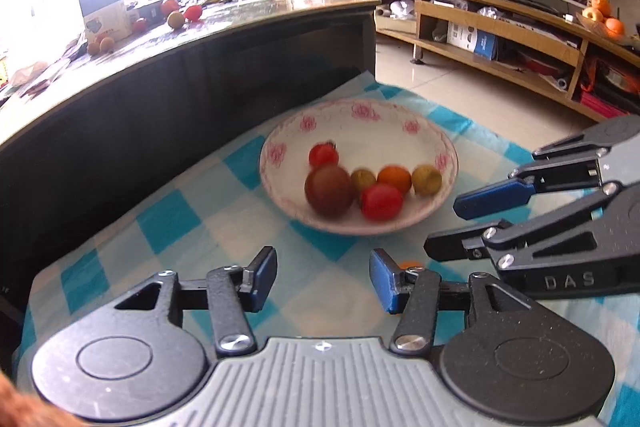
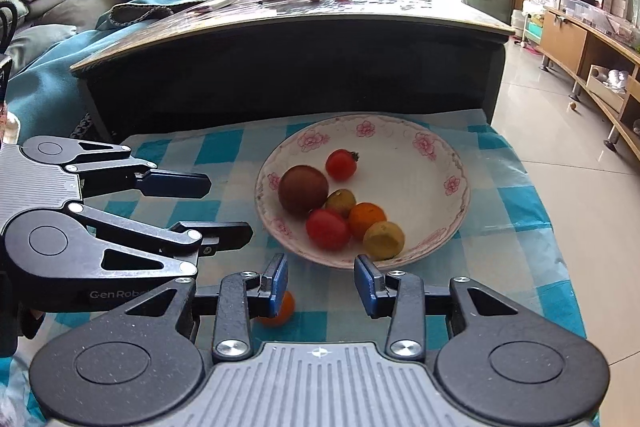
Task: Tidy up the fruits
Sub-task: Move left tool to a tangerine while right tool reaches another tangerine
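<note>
A blue-and-white checked cloth (image 2: pixel 516 203) covers the low surface, with a dark coffee table (image 2: pixel 288 67) rising behind it at twelve o'clock. On the cloth sits a white floral-rimmed dish (image 2: pixel 404 143) holding six fruits: a large dark brown-red one (image 2: pixel 303 189) at nine o'clock inside the dish, a red tomato (image 2: pixel 341 164) with a stem at eleven, a second red one (image 2: pixel 328 229) near six, an orange fruit (image 2: pixel 367 220), and two small yellowish-green ones (image 2: pixel 384 240) (image 2: pixel 341 202). One small orange fruit (image 2: pixel 282 311) lies loose on the cloth, just outside the dish at about seven o'clock, half hidden behind the right gripper's left pad.

Both tools are released and empty: the right gripper (image 2: pixel 321 285) hangs with its pads spread above the near rim, the left gripper (image 1: pixel 323 279) likewise spread beside it.

Risks, as I judge them: the loose fruit sits beside rather than between the right pads, so closing now would nudge it and send it rolling off the cloth. The two grippers are close together and could collide. A low approach could also catch the dish rim and tip it.

Readable writing: "DAS" on the right gripper in the left view, "GenRobo…" on the left gripper in the right view. Box print on the table is illegible.
</note>
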Demonstrator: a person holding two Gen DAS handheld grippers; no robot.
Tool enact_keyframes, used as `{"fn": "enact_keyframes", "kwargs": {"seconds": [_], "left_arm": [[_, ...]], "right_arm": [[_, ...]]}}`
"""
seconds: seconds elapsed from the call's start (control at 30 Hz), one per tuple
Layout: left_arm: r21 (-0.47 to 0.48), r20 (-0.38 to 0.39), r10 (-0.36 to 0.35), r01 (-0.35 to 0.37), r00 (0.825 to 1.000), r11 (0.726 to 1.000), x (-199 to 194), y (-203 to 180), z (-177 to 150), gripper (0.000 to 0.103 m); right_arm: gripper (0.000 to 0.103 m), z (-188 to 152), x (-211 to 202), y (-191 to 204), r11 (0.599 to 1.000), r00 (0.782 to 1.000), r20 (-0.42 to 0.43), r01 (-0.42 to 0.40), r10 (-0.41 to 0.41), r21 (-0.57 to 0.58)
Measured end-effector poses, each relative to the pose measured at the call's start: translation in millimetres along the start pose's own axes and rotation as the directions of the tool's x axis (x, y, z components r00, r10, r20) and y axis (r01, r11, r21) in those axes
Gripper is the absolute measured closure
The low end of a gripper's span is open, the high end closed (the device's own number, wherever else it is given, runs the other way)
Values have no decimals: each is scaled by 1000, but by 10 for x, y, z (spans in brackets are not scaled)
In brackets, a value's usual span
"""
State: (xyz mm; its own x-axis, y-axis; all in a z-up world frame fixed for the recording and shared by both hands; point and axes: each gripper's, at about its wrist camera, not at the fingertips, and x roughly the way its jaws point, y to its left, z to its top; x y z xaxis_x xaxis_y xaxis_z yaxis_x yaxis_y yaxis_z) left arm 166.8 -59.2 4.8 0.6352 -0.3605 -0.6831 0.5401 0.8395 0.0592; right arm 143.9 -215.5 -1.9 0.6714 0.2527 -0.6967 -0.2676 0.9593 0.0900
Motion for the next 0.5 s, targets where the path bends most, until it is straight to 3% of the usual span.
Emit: {"fn": "enact_keyframes", "kwargs": {"seconds": [0.5], "left_arm": [[18, -94, -29, 31, 995, 999, -141, 104, -331, 42]], "right_arm": [[69, -146, 237, 273, 998, 996, -80, -34, 29, -53]]}}
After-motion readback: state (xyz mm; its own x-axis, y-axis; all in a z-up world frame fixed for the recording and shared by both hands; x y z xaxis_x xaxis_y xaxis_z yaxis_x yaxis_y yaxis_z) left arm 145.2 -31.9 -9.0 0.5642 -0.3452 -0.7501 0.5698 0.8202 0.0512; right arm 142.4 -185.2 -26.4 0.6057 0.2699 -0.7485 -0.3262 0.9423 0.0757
